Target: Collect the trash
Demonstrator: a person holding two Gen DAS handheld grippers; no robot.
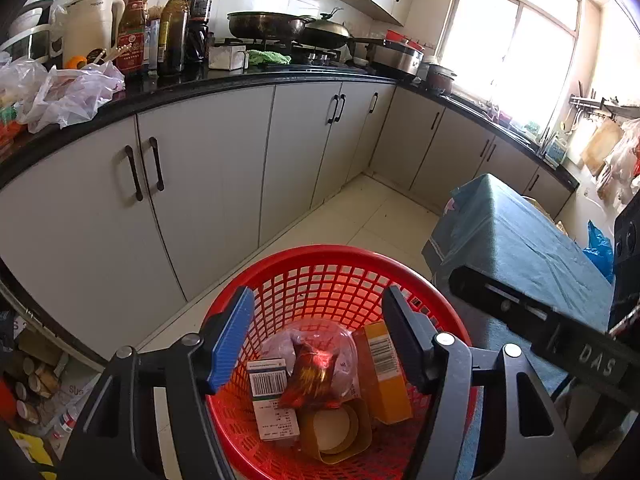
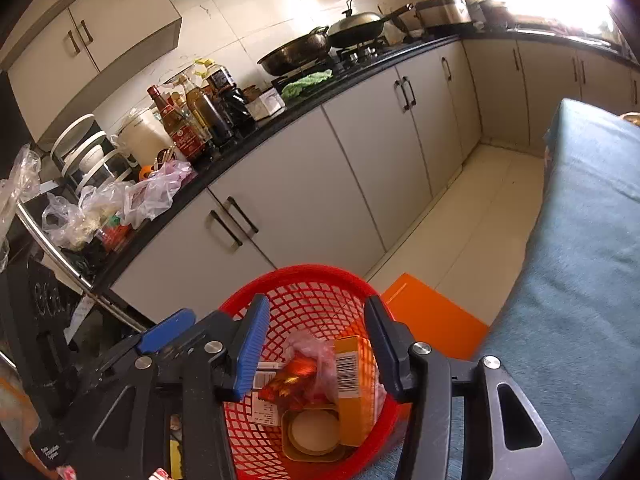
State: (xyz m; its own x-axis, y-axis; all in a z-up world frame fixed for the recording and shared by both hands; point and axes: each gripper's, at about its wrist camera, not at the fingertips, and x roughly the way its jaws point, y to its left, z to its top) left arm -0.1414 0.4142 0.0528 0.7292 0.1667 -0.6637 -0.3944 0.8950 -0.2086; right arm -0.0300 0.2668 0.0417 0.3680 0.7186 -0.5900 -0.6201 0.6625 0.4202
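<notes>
Below both grippers sits a red mesh basket (image 1: 320,276), beside a table draped in blue cloth (image 1: 520,240). Inside it lies the collected trash: a white box with a barcode (image 1: 270,392), a red and gold foil wrapper (image 1: 310,380) over a clear plastic bag (image 1: 344,360), an orange carton (image 1: 384,376) leaning against the wall, and a tan square tub with a white round lid (image 1: 336,428) at the bottom. The left gripper (image 1: 316,340) hangs above the basket mouth with its jaws spread wide, holding nothing. The right gripper (image 2: 312,344) hangs over the same basket (image 2: 304,284), also wide apart and empty, touching none of the trash
</notes>
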